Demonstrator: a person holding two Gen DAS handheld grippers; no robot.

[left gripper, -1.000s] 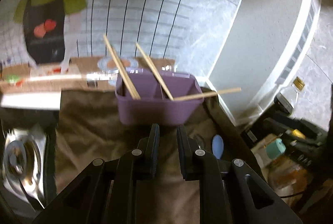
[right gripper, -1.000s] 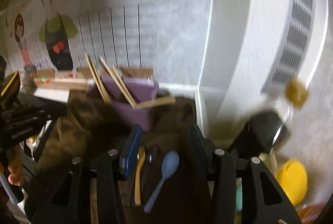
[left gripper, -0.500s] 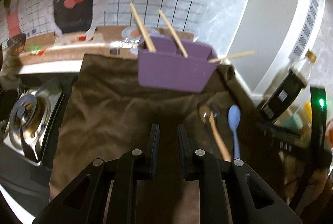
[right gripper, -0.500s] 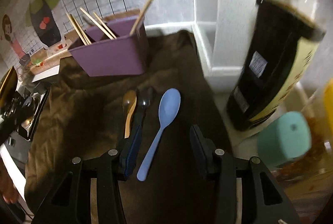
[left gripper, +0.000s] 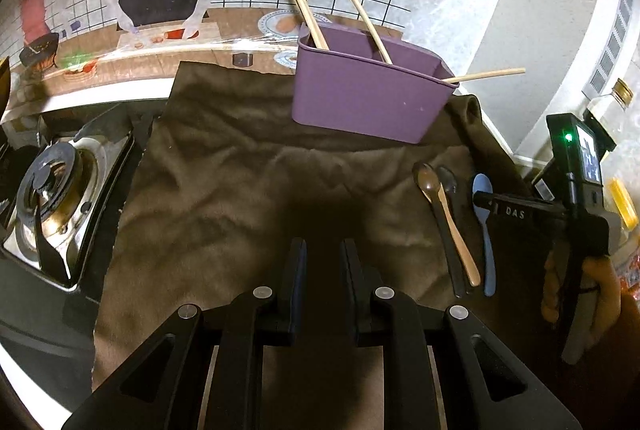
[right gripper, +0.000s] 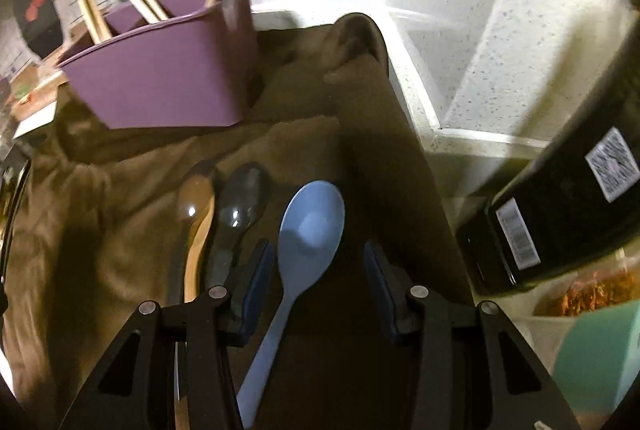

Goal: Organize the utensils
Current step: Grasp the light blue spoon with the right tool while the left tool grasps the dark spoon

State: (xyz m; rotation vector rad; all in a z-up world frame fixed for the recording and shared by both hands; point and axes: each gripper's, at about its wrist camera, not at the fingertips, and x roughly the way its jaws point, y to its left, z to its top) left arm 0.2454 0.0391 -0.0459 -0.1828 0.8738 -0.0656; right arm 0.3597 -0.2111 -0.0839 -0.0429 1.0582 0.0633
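A purple utensil holder [left gripper: 366, 98] [right gripper: 168, 78] with several wooden chopsticks [left gripper: 306, 6] stands at the back of a brown cloth [left gripper: 248, 198]. Three spoons lie side by side on the cloth's right part: a wooden spoon [left gripper: 448, 222] [right gripper: 196, 230], a dark spoon [left gripper: 450, 190] [right gripper: 240, 214] and a blue spoon [left gripper: 485, 230] [right gripper: 308, 234]. My right gripper [right gripper: 318, 270] is open and low over the cloth, its jaws on either side of the blue spoon's neck. My left gripper [left gripper: 323, 262] is nearly shut and empty, above the cloth's middle.
A gas stove burner [left gripper: 52, 190] is left of the cloth. A dark sauce bottle [right gripper: 560, 210], a teal container [right gripper: 596, 350] and a tub of red food [right gripper: 592, 294] crowd the right. A white wall corner [right gripper: 460, 50] rises behind the cloth.
The right gripper has come down and forward, so the blue spoon now lies between its jaws. The left gripper has pulled back and up from the holder.
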